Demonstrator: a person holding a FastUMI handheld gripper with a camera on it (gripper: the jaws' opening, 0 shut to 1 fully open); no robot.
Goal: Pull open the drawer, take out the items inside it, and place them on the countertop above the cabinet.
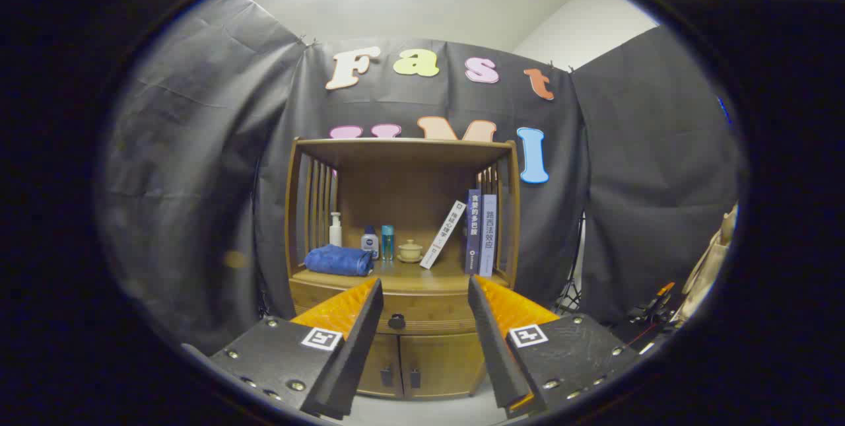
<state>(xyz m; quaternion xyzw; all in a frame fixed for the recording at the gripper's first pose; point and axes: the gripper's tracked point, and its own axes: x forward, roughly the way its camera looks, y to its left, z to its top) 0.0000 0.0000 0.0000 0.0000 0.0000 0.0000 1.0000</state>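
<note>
Wooden and warm brown, the cabinet point(403, 261) stands against the booth's black cloth wall, well beyond the tool point(424, 297), whose two fingers are spread wide apart with nothing between them. Seen through the gap between the fingers, the drawer point(422, 314) sits shut in the cabinet's front, its dark round knob point(397, 321) just beside the left finger's tip. Below the drawer are two closed doors point(422, 363) with small dark handles. Above the drawer, the worktop point(409, 277) forms the floor of an open, slat-sided shelf. On it, from left to right, lie a folded blue towel point(338, 260), with a white pump bottle point(335, 230) behind it, then a small white bottle with a dark cap point(370, 241), a slim teal bottle point(387, 242), and a pale lidded cup on a saucer point(410, 251). Further right, a white book point(442, 234) leans tilted toward two upright books point(480, 233) that stand against the right slats. What lies inside the drawer cannot be seen.
</note>
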